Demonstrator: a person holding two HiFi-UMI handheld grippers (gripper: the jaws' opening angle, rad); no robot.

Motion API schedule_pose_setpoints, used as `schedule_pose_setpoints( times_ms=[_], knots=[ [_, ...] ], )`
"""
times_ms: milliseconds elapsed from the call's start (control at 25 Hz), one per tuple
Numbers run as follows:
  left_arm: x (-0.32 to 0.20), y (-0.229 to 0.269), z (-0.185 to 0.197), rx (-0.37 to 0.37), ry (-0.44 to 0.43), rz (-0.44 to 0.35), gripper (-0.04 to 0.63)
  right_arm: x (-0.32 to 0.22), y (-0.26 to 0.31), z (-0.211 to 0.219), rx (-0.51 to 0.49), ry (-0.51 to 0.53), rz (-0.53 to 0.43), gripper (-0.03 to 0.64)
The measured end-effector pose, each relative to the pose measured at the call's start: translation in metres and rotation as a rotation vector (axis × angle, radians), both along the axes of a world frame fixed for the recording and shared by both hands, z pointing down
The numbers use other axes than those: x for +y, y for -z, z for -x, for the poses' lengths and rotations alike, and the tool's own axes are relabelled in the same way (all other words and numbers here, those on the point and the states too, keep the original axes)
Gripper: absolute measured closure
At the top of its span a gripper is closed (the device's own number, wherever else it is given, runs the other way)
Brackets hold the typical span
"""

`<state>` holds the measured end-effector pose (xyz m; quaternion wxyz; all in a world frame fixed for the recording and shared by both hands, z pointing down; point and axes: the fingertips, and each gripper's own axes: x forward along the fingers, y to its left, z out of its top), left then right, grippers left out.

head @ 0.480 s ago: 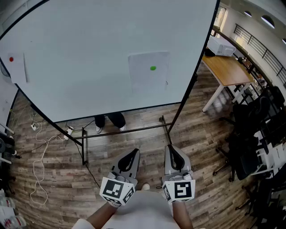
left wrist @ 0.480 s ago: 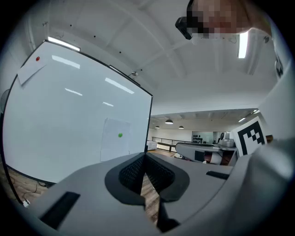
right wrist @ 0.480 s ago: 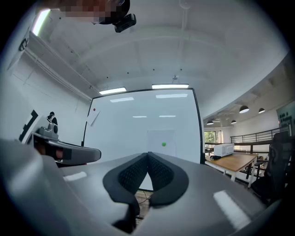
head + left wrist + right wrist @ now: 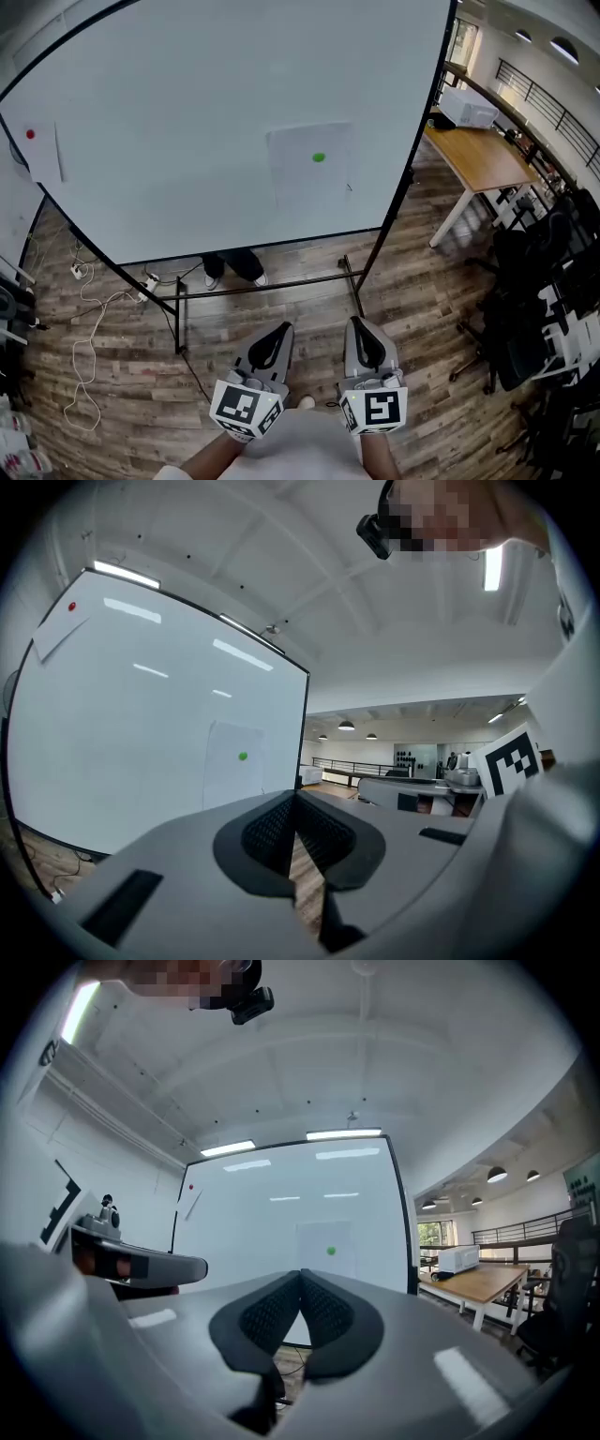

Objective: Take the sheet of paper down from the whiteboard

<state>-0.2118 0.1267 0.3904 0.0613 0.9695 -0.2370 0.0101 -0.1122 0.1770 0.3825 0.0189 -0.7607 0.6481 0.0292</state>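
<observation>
Left gripper (image 4: 278, 331), right gripper (image 4: 360, 324) — clenched empty, well short of whiteboard (image 4: 169, 112), paper (image 4: 311, 173) near its right edge

wood-plank floor (image 4: 422, 309) | wooden table (image 4: 483, 155) right | black chairs (image 4: 530, 309)

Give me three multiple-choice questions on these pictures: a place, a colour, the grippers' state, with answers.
1. Where on the whiteboard is the sheet under the green magnet?
A. top left corner
B. right of the middle
C. far left edge
2. What colour is the other magnet, at the board's left edge?
A. red
B. yellow
C. black
3. How are the left gripper and right gripper?
A. both open
B. both shut, empty
C. one holding paper
Answers: B, it hangs right of centre; A, it shows red; B, both pairs of jaws meet, nothing between.
</observation>
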Motion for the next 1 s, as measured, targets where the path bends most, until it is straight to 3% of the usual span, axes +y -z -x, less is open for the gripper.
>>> schedule_pose_setpoints(
  times_ms=[280, 560, 1000],
  knots=[
    [0.003, -0.008, -0.01, -0.018, 0.039, 0.007, 0.589, 0.007, -0.008, -0.014, -0.009, 0.034, -0.002, 0.606],
    [-0.004, -0.007, -0.035, -0.018, 0.022, 0.021, 0.589, 0.005, -0.007, -0.037, -0.016, 0.026, -0.006, 0.606],
    [-0.079, -0.004, -0.098, 0.027, 0.025, 0.051, 0.589, -0.052, -0.002, -0.102, -0.003, 0.007, 0.016, 0.606]
  ],
)
